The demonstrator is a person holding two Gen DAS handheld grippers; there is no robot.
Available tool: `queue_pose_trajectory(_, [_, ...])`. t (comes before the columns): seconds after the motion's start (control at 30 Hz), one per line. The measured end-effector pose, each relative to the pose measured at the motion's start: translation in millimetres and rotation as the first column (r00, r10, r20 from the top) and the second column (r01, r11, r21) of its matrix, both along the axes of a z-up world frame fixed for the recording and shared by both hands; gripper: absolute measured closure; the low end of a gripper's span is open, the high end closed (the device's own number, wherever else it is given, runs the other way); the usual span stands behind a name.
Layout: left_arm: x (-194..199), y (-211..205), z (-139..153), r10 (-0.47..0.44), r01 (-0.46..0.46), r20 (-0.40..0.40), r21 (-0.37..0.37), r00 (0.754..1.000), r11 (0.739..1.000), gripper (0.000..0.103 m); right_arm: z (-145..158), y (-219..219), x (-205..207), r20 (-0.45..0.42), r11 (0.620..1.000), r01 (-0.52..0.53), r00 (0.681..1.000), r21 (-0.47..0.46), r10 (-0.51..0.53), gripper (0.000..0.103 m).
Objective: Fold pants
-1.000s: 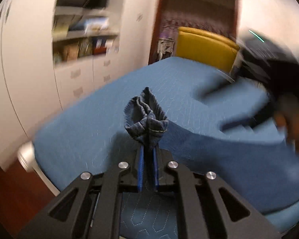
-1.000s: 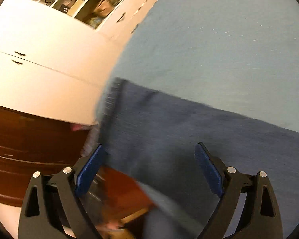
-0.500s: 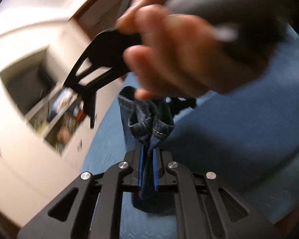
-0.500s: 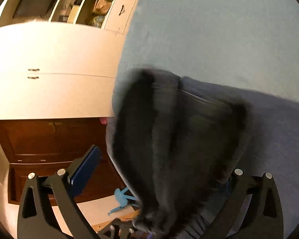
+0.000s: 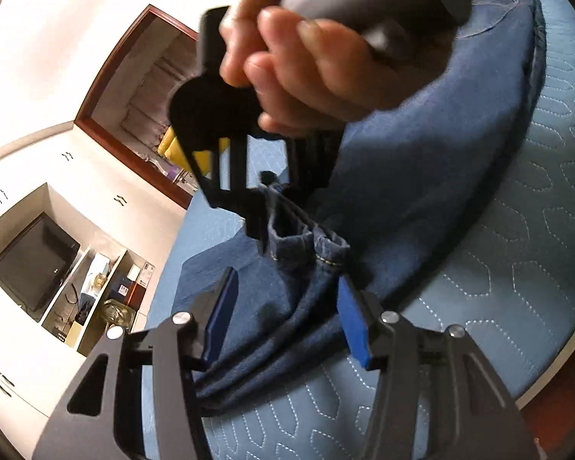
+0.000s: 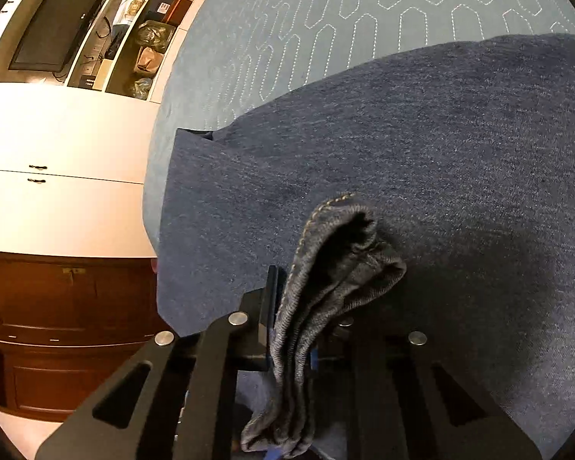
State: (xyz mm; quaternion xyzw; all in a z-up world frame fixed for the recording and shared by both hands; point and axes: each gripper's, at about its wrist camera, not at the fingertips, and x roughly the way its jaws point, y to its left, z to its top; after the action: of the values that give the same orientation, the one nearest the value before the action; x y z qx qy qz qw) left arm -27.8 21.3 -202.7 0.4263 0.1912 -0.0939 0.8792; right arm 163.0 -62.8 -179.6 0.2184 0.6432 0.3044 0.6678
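Note:
Dark blue jeans (image 5: 421, 176) lie on a light blue quilted bed (image 5: 525, 287), the waist end at the far top right. My left gripper (image 5: 283, 318) is open, its blue pads on either side of the bunched leg hems (image 5: 306, 245). My right gripper (image 5: 264, 226), held in a hand just ahead, pinches those hems from above. In the right wrist view my right gripper (image 6: 291, 329) is shut on the folded hem cuffs (image 6: 341, 264), above the flat denim leg (image 6: 441, 145).
White cupboards with an open shelf niche and a black TV (image 5: 30, 264) stand to the left of the bed. A brown-framed doorway (image 5: 134, 88) with a yellow chair (image 5: 172, 142) lies beyond. Dark wooden drawers (image 6: 65, 306) stand beside the bed edge.
My left gripper has opened and let go of the hems. My right gripper has come in over them and shut on the cuffs.

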Motion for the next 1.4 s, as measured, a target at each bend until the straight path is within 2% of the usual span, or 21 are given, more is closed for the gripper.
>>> queue_pose_trajectory(0.1, [8.1, -19.4, 2.9, 0.010, -0.009, -0.022, 0.021, 1.000, 1.000, 0.063, 11.8, -3.1, 1.4, 0.019, 1.000, -0.001, 1.000, 0.029, 0.001, 0.090])
queue_pose_trajectory(0.17, [10.4, -23.5, 0.7, 0.012, -0.011, -0.035, 0.039, 0.999, 0.999, 0.095, 18.7, -5.9, 2.5, 0.040, 1.000, -0.004, 0.999, 0.023, 0.003, 0.090])
queue_pose_trajectory(0.27, [11.1, -28.6, 15.7, -0.005, 0.005, -0.011, 0.015, 1.000, 1.000, 0.095, 27.8, -21.8, 3.3, 0.078, 1.000, 0.010, 0.997, 0.010, -0.010, 0.092])
queue_pose_trajectory(0.37, [12.5, -50.8, 26.1, -0.063, 0.060, 0.035, 0.066, 0.997, 0.996, 0.095, 45.7, -55.0, 2.3, 0.117, 0.998, 0.048, 0.992, 0.037, -0.052, 0.093])
queue_pose_trajectory(0.43, [12.1, -74.3, 26.1, -0.118, 0.115, 0.032, 0.092, 0.993, 0.989, 0.095, 49.0, -83.5, -2.2, 0.152, 0.997, 0.073, 0.986, 0.012, -0.074, 0.093])
queue_pose_trajectory(0.5, [11.7, -98.5, 16.5, -0.165, 0.163, 0.007, 0.109, 0.986, 0.981, 0.095, 33.9, -112.8, -5.7, 0.163, 0.994, 0.099, 0.982, -0.034, -0.092, 0.093])
queue_pose_trajectory(0.6, [6.3, -126.6, -2.9, -0.213, 0.216, -0.042, 0.140, 0.976, 0.966, 0.095, 0.1, -146.4, -11.3, 0.107, 0.990, 0.138, 0.985, -0.012, -0.136, 0.092])
queue_pose_trajectory(0.67, [1.9, -136.9, -7.6, -0.218, 0.225, -0.064, 0.137, 0.974, 0.965, 0.095, -8.9, -152.6, -15.2, 0.111, 0.990, 0.138, 0.984, 0.003, -0.137, 0.092])
queue_pose_trajectory(0.87, [2.9, -125.9, -7.7, -0.204, 0.210, -0.053, 0.144, 0.978, 0.967, 0.095, -10.3, -162.9, -5.1, 0.089, 0.979, 0.195, 0.976, 0.056, -0.200, 0.072])
queue_pose_trajectory(0.9, [3.0, -125.7, -8.8, -0.200, 0.206, -0.055, 0.138, 0.978, 0.969, 0.095, -8.9, -166.0, -3.9, 0.096, 0.975, 0.210, 0.972, 0.068, -0.215, 0.061])
queue_pose_trajectory(0.93, [-5.1, -131.8, -11.5, -0.198, 0.204, -0.054, 0.137, 0.979, 0.969, 0.095, -7.1, -165.9, -2.4, 0.104, 0.973, 0.215, 0.969, 0.082, -0.223, 0.056])
queue_pose_trajectory(1.03, [-8.0, -138.3, -17.1, -0.197, 0.204, -0.060, 0.140, 0.979, 0.969, 0.095, -4.2, -169.7, 3.3, 0.111, 0.964, 0.251, 0.959, 0.092, -0.260, 0.056])
queue_pose_trajectory(1.07, [-20.5, -154.0, -19.5, -0.199, 0.206, -0.058, 0.145, 0.978, 0.968, 0.095, -4.0, -175.6, 3.9, 0.107, 0.959, 0.264, 0.956, 0.104, -0.274, 0.056])
queue_pose_trajectory(1.1, [-21.7, -154.5, -19.2, -0.199, 0.206, -0.060, 0.146, 0.978, 0.968, 0.095, -4.3, -176.2, 5.9, 0.104, 0.955, 0.272, 0.953, 0.117, -0.284, 0.059])
queue_pose_trajectory(1.13, [-21.5, -154.6, -17.8, -0.198, 0.205, -0.062, 0.145, 0.978, 0.968, 0.095, -5.4, -177.1, 6.5, 0.109, 0.957, 0.269, 0.954, 0.107, -0.280, 0.082])
queue_pose_trajectory(1.17, [-20.9, -154.8, -19.0, -0.197, 0.204, -0.064, 0.146, 0.978, 0.968, 0.095, -6.8, -178.2, 7.2, 0.111, 0.962, 0.261, 0.957, 0.077, -0.269, 0.085])
queue_pose_trajectory(1.3, [-19.5, -164.2, -9.5, -0.203, 0.207, -0.042, 0.164, 0.978, 0.964, 0.095, 9.2, -170.4, 6.9, 0.193, 0.970, 0.237, 0.951, 0.043, -0.241, 0.087])
queue_pose_trajectory(1.4, [-19.5, -174.8, -5.9, -0.222, 0.224, -0.027, 0.170, 0.975, 0.960, 0.095, 23.0, -180.4, 5.1, 0.234, 0.968, 0.247, 0.940, 0.035, -0.249, 0.088])
